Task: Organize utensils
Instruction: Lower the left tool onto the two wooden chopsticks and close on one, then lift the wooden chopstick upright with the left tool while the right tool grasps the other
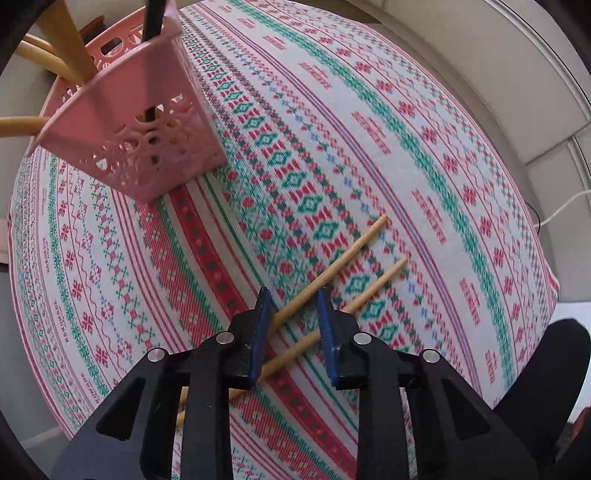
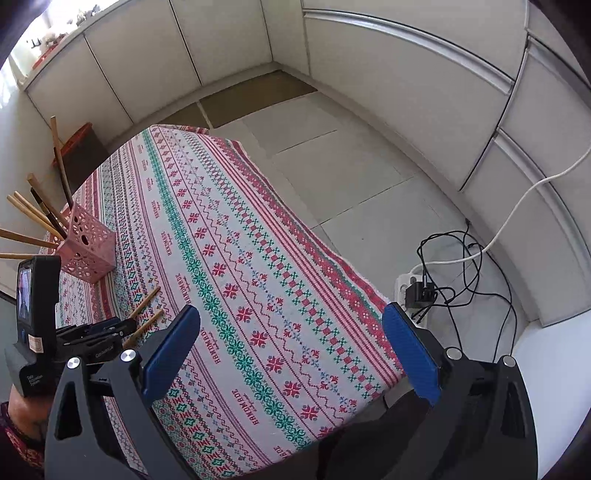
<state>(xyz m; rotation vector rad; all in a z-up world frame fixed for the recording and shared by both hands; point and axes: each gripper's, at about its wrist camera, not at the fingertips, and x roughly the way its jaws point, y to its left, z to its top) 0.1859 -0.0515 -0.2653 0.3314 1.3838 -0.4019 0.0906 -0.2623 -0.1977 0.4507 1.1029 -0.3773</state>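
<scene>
- My left gripper (image 1: 291, 306) points down at the desk (image 1: 406, 155); its jaws are narrowed, the blue pads (image 1: 263, 332) straddling two wooden chopsticks (image 1: 332, 269) that lie side by side on the patterned cloth.
- The nearer chopstick passes between the pads. I cannot tell whether the pads press on it, or whether the sticks are lifted off the cloth.
- Both chopsticks run diagonally, their far tips pointing up and to the right in the left wrist view, near each other but apart.
- My right gripper (image 2: 291, 358) hangs over the near right part of the desk with its jaws wide apart and nothing between them, only the tablecloth (image 2: 258, 258) below.
- From the right wrist view my left gripper (image 2: 99, 332) shows at the lower left, with the two chopsticks (image 2: 147, 310) sticking out past its tips.
- Farther along the desk, towards its left side, stands a pink perforated utensil holder (image 1: 147, 147), upright on the cloth and well apart from the loose chopsticks.
- Several wooden sticks and a dark one (image 1: 151, 22) stand in the holder, leaning outwards.
- Beyond the right edge of the desk, on the floor, lie a white power strip (image 2: 410, 284) and black and white cables (image 2: 491, 243).
- White cabinet fronts (image 2: 406, 81) run along the far walls.
</scene>
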